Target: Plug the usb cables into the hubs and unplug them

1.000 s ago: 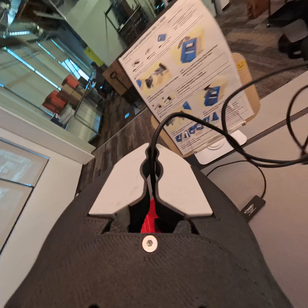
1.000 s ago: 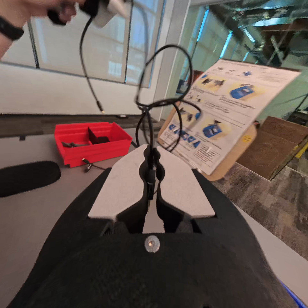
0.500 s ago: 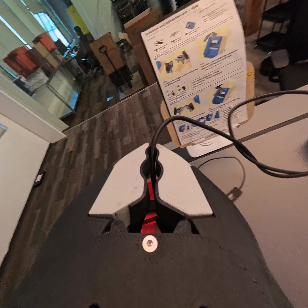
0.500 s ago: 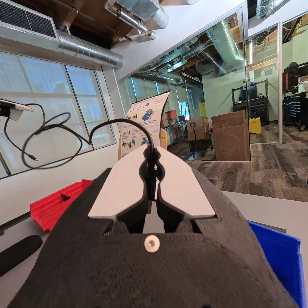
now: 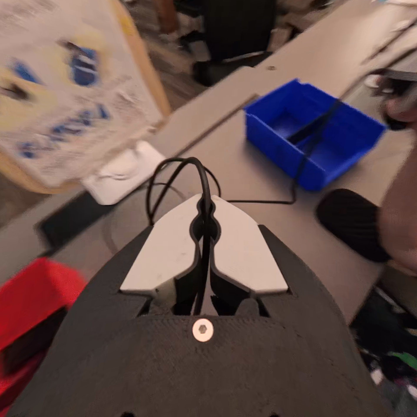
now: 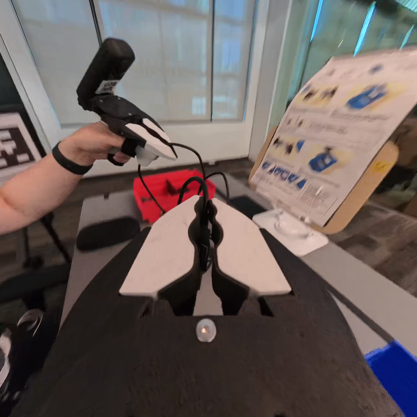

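Observation:
My left gripper is shut on a black USB cable, which arches up out of the fingertips above the grey table. My right gripper is shut on the same cable's other end, and a black plug sits between its fingers. In the right wrist view the left gripper is held up by a hand at the left, with the cable drooping between the two grippers. I see no hub clearly. Both views are blurred.
A blue bin stands at the right with a thin cable running into it. A red bin sits at the far left. There are also black pads and an instruction sheet on a white stand. Across from one pair of fingers to the other is roughly 20 centimeters.
The left view has swung down and right, from the floor and sheet to the table and blue bin. The right view has dropped from the ceiling to the table. Both grippers kept hold of the cable.

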Demonstrator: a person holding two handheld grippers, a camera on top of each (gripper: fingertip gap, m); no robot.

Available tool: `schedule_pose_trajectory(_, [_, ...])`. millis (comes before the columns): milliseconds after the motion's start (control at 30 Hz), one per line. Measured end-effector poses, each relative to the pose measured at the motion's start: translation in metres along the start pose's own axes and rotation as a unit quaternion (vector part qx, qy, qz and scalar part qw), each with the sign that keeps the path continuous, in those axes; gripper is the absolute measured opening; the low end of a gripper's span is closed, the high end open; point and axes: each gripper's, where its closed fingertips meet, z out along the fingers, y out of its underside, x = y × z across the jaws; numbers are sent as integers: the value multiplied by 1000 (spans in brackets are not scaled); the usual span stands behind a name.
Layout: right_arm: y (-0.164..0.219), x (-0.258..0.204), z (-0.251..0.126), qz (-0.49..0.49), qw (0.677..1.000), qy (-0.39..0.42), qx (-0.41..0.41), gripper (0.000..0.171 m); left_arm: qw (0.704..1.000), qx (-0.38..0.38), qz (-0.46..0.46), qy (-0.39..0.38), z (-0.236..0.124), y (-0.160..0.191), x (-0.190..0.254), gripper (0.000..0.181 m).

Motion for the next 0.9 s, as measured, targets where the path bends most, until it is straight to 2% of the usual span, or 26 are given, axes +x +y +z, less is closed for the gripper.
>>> schedule_pose_trajectory(33, [13,-3,8,0,999,-9,-39,5,999,-1,-6,32,19,20,21,0])
schedule_pose_trajectory(167, [56,-2,26,-2,989,-33,-145,5,992,20,15,120,83,74,88,0])
schedule_pose_trajectory(267, [76,3,25,-43,980,-34,-190,6,980,26,-8,199,107,96,124,6])
schedule_pose_trajectory(367, [86,4,16,-135,969,-46,-204,5,971,23,-6,238,108,107,130,28])
schedule_pose_trajectory(467, [89,-6,11,-205,957,-78,-190,5,966,47,25,255,88,98,118,54])
schedule_pose_trajectory(500, [86,-12,12,-219,956,-91,-175,5,962,54,39,264,80,93,115,58])
schedule_pose_trajectory(567, [80,-20,16,-246,952,-105,-151,5,956,40,78,279,70,89,112,59])
schedule_pose_trajectory(667, [84,-33,21,-289,936,-124,-158,5,958,16,137,253,74,74,106,63])
schedule_pose_trajectory(733, [90,-31,26,-312,926,-103,-185,5,945,-8,150,291,69,67,117,60])
schedule_pose_trajectory(800, [98,-25,26,-321,917,-84,-222,5,928,-74,163,328,65,80,127,50])
schedule_pose_trajectory(900, [101,-14,18,-328,911,-58,-245,5,924,-151,181,301,83,106,127,51])
